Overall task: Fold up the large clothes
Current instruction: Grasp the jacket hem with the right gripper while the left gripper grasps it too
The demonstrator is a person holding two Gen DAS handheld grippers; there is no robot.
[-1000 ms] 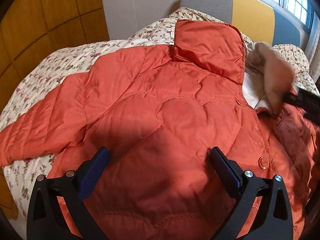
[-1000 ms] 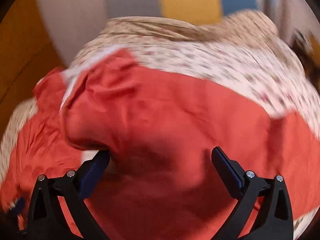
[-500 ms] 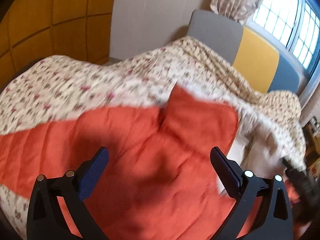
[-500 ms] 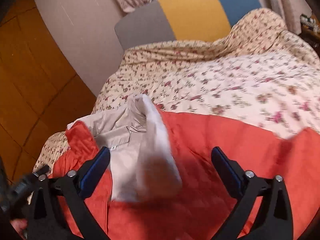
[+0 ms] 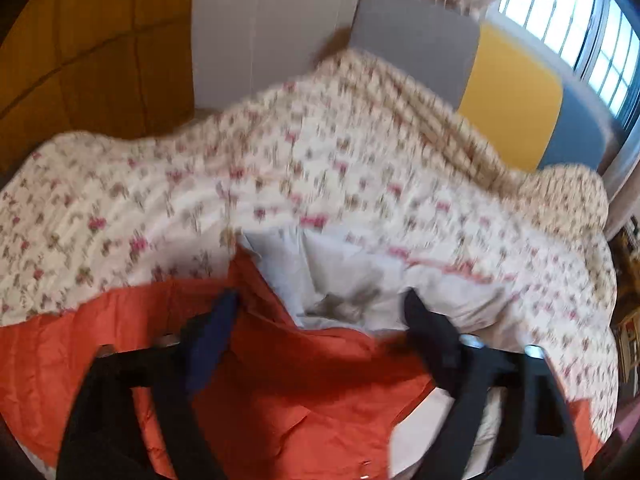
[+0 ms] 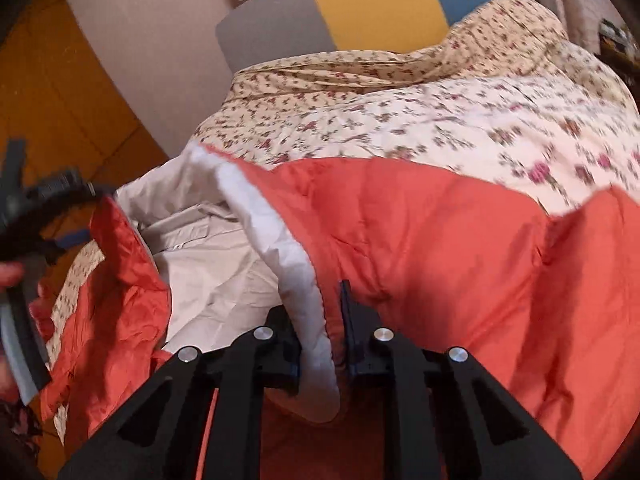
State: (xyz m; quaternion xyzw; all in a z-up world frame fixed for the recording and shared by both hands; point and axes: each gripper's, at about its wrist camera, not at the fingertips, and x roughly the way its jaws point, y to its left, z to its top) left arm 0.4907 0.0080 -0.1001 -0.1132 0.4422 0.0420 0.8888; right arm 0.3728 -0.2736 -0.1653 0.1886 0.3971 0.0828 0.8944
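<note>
An orange quilted jacket (image 5: 280,392) lies open on the bed, its pale lining (image 5: 340,272) showing. My left gripper (image 5: 320,316) hangs over the collar area. Its jaws are closing but still wide apart, with orange fabric and lining between them and no pad pressing. In the right wrist view my right gripper (image 6: 320,312) is shut on the jacket (image 6: 420,240), pinching the white-lined front edge (image 6: 280,248). The left gripper (image 6: 24,208) shows there at the far left, held by a hand (image 6: 12,276). Both views are blurred.
A floral quilt (image 5: 280,168) covers the bed and rises in a ridge toward the grey, yellow and blue headboard (image 5: 512,100). Orange wood wall panels (image 6: 60,100) stand on the left, a window (image 5: 600,40) at the upper right. Cluttered furniture (image 5: 628,340) sits past the bed's right edge.
My right gripper's jaws went from wide open to shut on the jacket's lined edge. The left gripper travelled from the jacket's back up to its collar and its jaws narrowed. The lining came into view.
</note>
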